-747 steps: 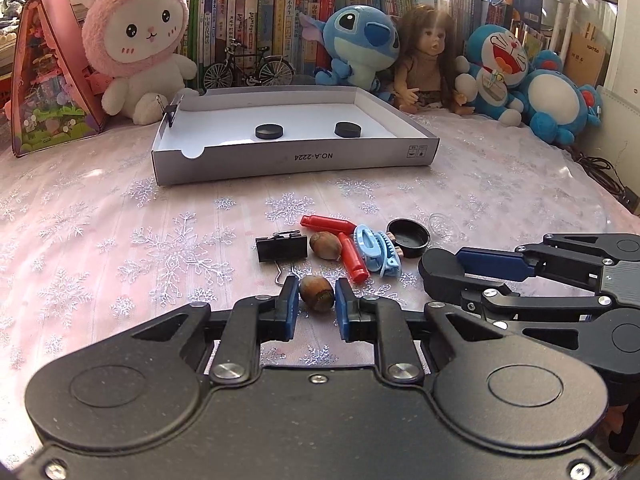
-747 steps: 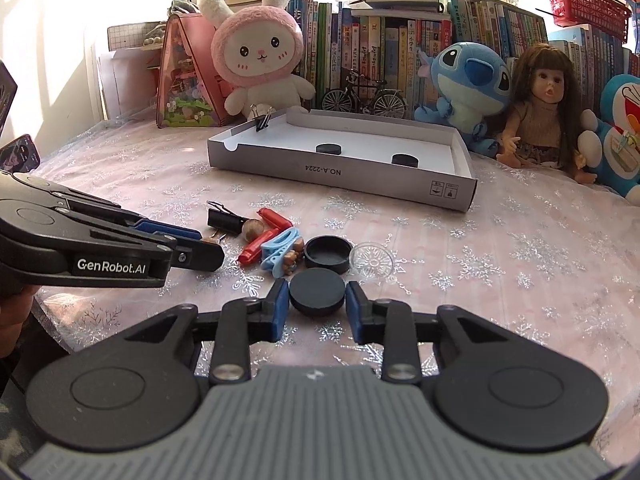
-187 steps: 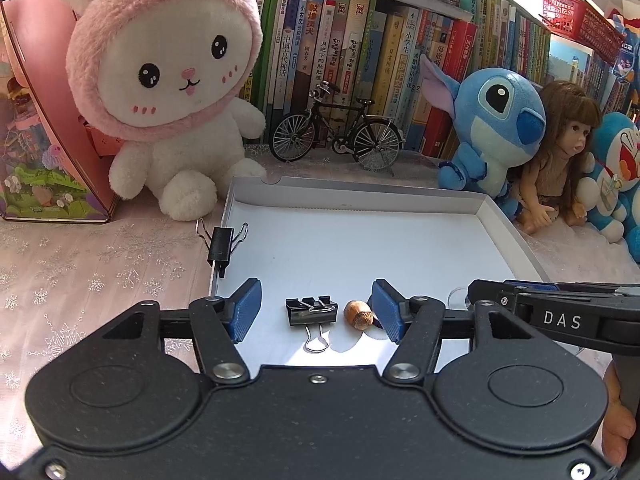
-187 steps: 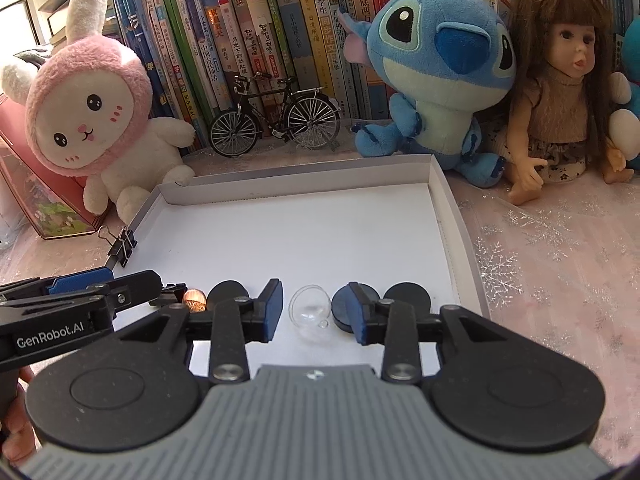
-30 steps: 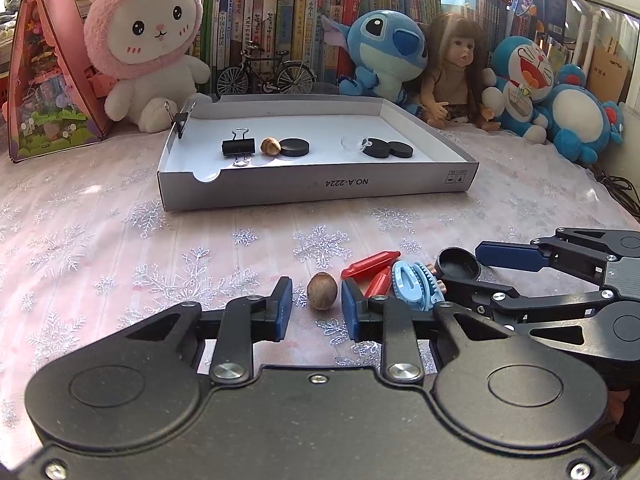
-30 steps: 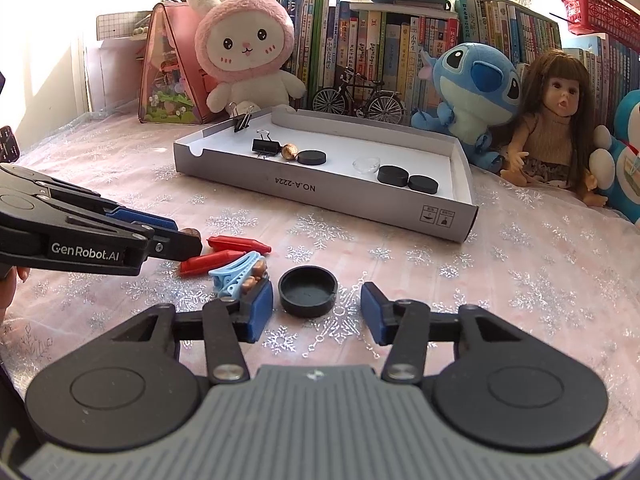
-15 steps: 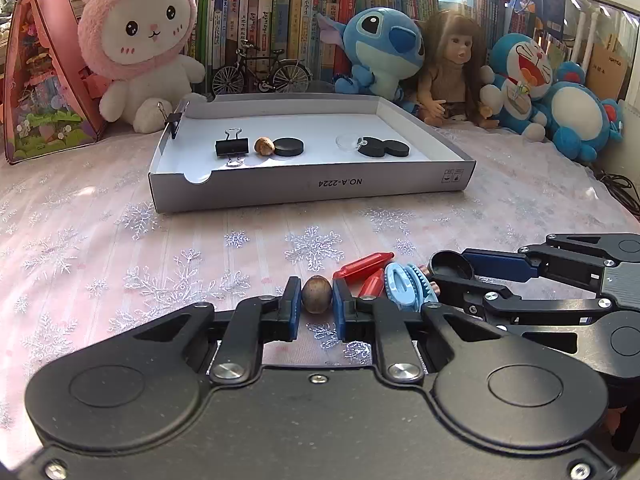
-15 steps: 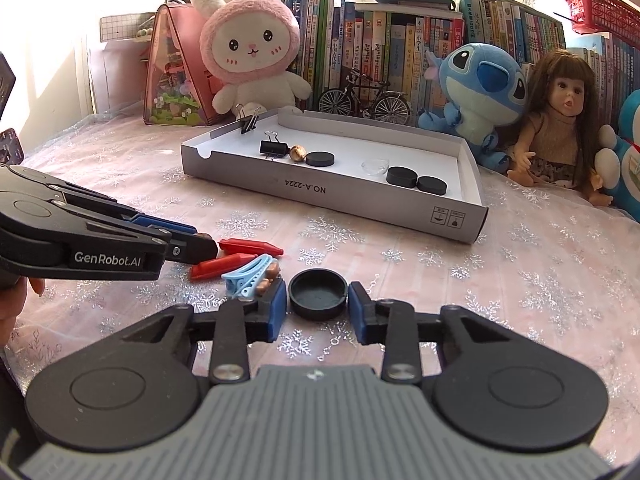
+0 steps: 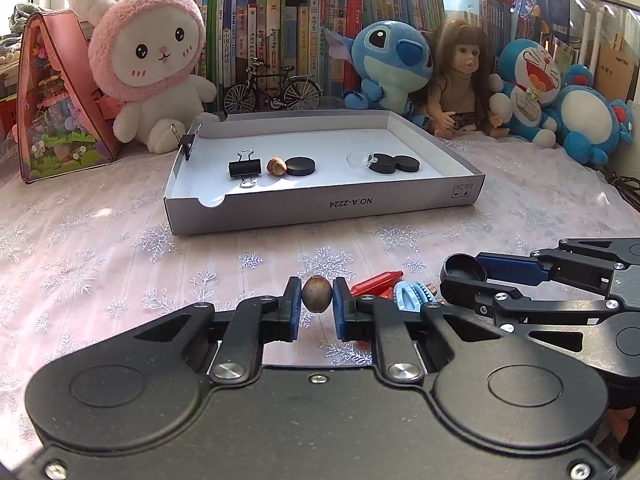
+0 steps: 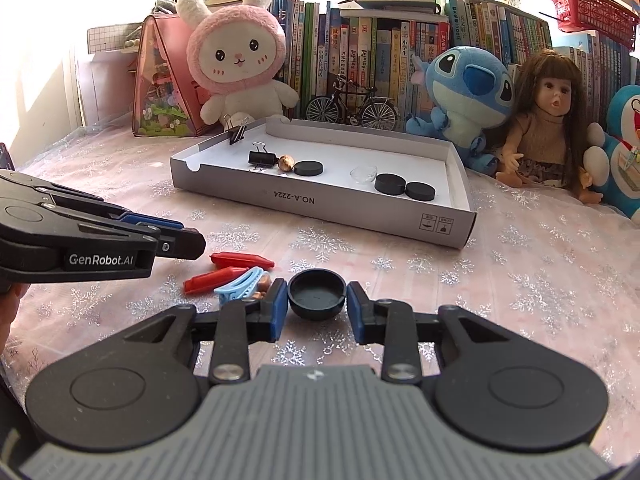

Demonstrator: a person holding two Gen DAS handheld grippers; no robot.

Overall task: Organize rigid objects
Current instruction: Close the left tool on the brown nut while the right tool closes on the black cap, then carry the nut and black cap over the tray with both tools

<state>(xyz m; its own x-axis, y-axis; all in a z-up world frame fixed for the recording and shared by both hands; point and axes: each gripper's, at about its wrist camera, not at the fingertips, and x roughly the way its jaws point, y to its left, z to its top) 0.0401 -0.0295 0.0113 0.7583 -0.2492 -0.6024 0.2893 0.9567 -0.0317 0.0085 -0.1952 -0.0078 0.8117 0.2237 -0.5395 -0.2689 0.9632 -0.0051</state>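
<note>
Left wrist view, nearest first: the left claw (image 9: 316,305) is clamped on a brown nut (image 9: 316,299), its blue pads pressed to both sides of it just above the snowflake-patterned tabletop (image 9: 100,264). Just right of it lie a red clip (image 9: 376,281) and a light-blue hair clip (image 9: 410,295), close together. Beyond them the right claw (image 9: 460,278) comes in from the right, closed on a black cap (image 9: 461,270).

Right wrist view shows that grip plainly — the right claw's pads squeeze the rim of the open-side-up black cap, its jaws having just been closing onto it.

Farther back sits a shallow grey-and-white cardboard tray (image 9: 320,210). Inside, left to right: a black binder clip (image 9: 244,169), a second nut (image 9: 277,166) touching a black disc (image 9: 301,166), then a clear plastic cap (image 9: 360,159) beside two more black discs (image 9: 394,163). Another binder clip (image 9: 187,142) grips the tray's left wall.

Behind the tray — a pink bunny plush (image 9: 154,68), a model bicycle (image 9: 272,90), a blue plush (image 9: 390,64), a doll (image 9: 464,80) and a row of books (image 9: 288,40).
</note>
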